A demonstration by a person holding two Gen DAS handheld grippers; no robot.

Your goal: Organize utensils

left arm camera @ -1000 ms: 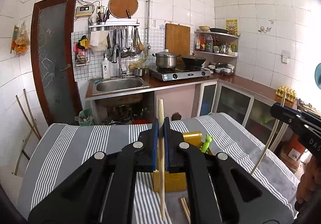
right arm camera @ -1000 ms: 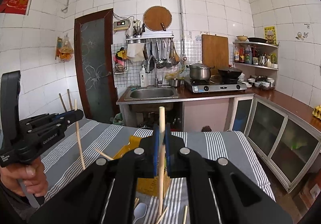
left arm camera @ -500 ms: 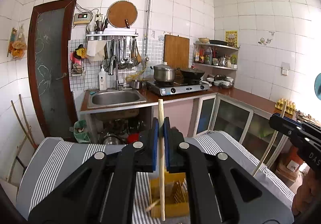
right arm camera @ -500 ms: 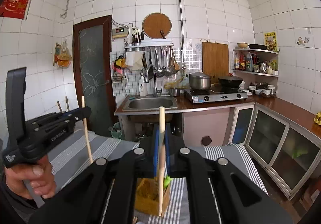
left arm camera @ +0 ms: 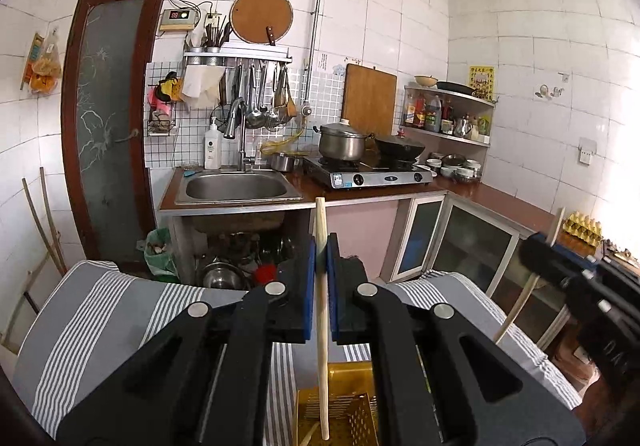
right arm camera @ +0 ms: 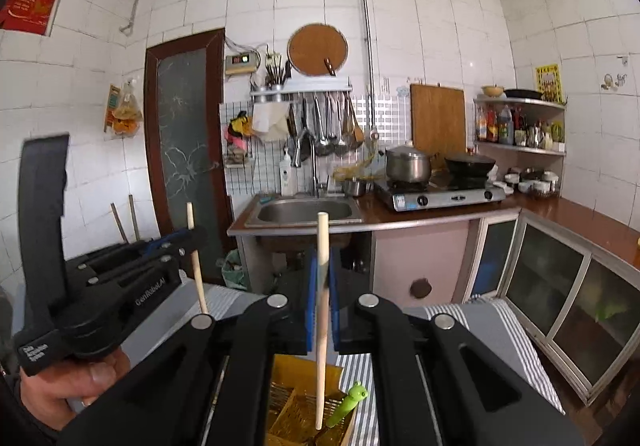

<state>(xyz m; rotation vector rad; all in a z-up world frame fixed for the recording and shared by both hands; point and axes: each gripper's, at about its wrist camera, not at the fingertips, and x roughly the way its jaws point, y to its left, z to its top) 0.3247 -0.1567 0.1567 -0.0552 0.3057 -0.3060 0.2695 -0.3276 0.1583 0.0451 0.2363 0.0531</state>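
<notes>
Left gripper (left arm camera: 321,278) low in centre frame, jaws clamped on an upright chopstick (left arm camera: 322,346). Right gripper (right arm camera: 321,298) likewise closed on a second chopstick (right arm camera: 321,346). Hand (right arm camera: 68,386) at lower left, gripping the left gripper's handle.

left gripper (left arm camera: 320,286): upright chopstick (left arm camera: 322,346) between its jaws, over basket (left arm camera: 340,414) | right gripper (right arm camera: 322,302): to its right, second chopstick (right arm camera: 322,326) above same basket | basket: on striped cloth (left arm camera: 100,310) | sink (left arm camera: 236,186): behind
</notes>
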